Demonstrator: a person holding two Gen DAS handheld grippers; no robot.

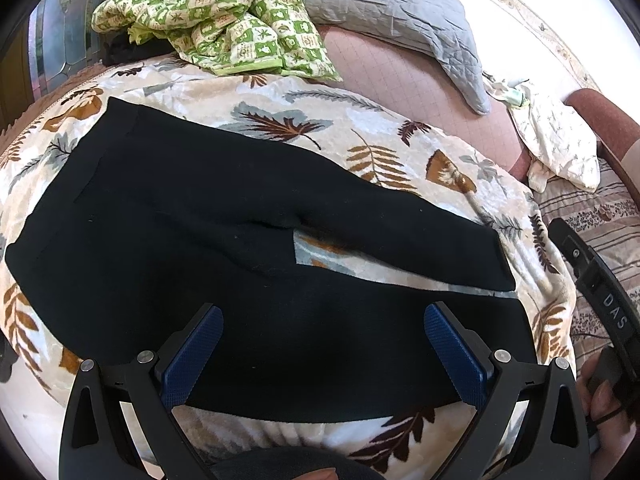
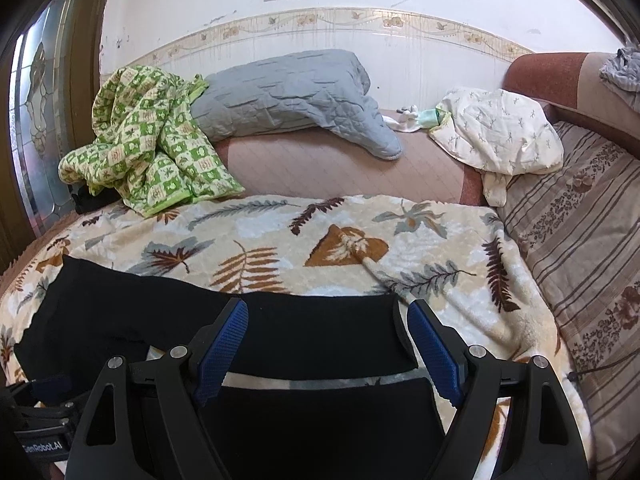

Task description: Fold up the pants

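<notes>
My left gripper (image 1: pixel 323 312) hangs above the pants (image 1: pixel 192 232) with its blue pads (image 1: pixel 196 356) spread wide and nothing between them. The pants lie flat on the leaf blanket (image 1: pixel 360 128), directly under and ahead of this gripper: the waist end runs off to its left, the two legs stretch to its right. The near leg passes right beneath the pads; the far leg lies ahead, and a wedge of blanket shows between the two legs. Off to this gripper's right, at the edge of the view, I see my other tool and the fingers holding it.

My right gripper (image 2: pixel 328 312) is also spread, empty, over the leg ends of the pants (image 2: pixel 320 340). The far leg's hem lies just ahead between the pads (image 2: pixel 222 350); the near leg sits lower, under the gripper body, with a strip of blanket (image 2: pixel 280 236) showing between them. The rest of the pants runs away to this gripper's left.

Well ahead of both grippers, a green checked quilt (image 2: pixel 148 148) is heaped to the left, a grey pillow (image 2: pixel 288 96) leans beside it, and a white cloth (image 2: pixel 500 128) lies to the right.
</notes>
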